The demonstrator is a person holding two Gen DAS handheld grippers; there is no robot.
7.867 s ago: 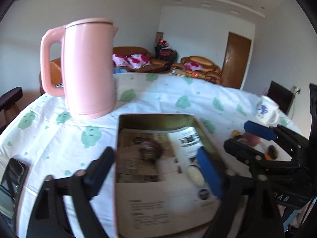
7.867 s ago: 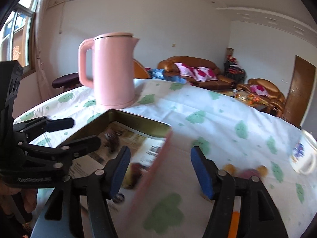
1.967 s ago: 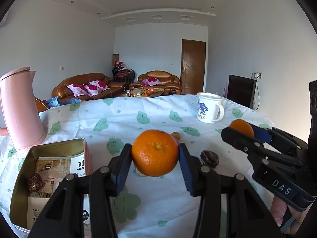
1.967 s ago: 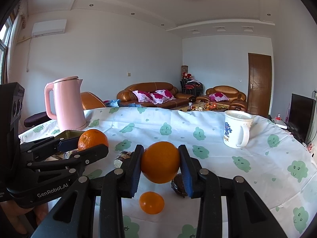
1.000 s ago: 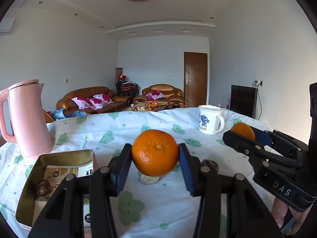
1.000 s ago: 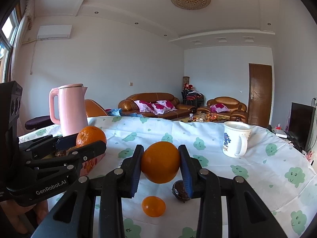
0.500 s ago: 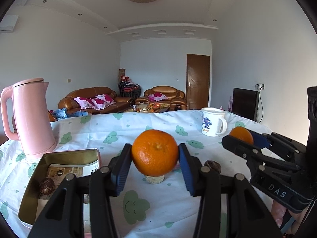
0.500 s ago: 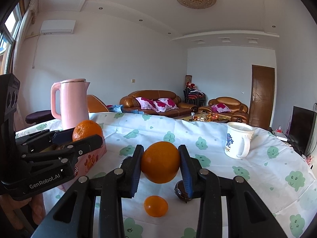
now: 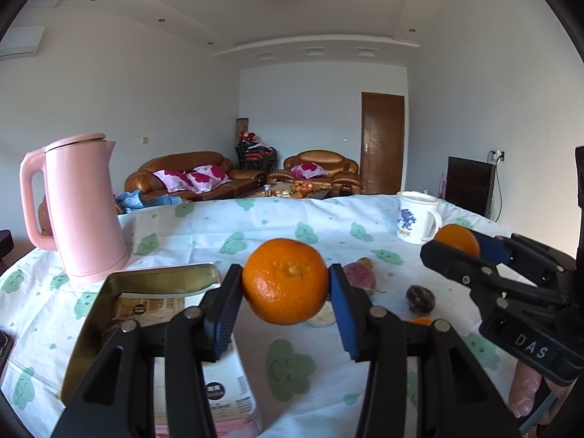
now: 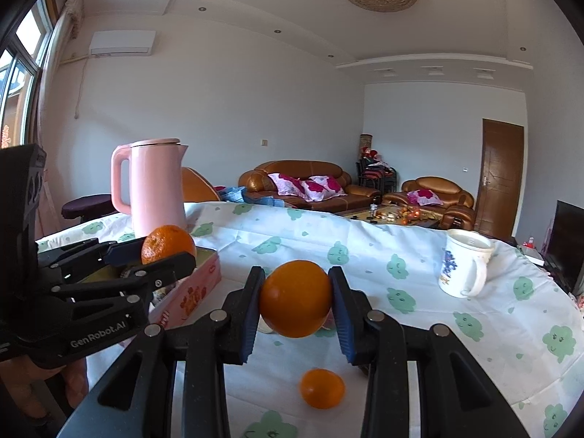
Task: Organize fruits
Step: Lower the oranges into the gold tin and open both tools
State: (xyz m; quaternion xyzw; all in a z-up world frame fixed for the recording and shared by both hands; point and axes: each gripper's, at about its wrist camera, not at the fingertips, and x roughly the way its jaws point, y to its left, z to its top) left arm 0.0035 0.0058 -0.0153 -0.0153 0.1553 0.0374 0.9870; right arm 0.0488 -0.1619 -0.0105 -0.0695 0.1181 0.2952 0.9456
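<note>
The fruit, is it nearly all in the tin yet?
Not yet. One dark fruit seems to lie in the tin. The left gripper holds a dimpled orange, and the right gripper holds a smooth orange, both in the air. Left on the table: a small orange, a reddish fruit and a dark fruit.

Both my wrist cams sit low over the table, looking forward along my fingers toward the living room. Left cam faces the door, with my left gripper (image 9: 285,286) up close and my right gripper (image 9: 460,246) at its right edge. Right cam is angled further left; my left gripper (image 10: 166,250) enters at its left. Both share the pink kettle (image 9: 78,208), white mug (image 10: 461,268), sofas and tablecloth (image 9: 204,226).
</note>
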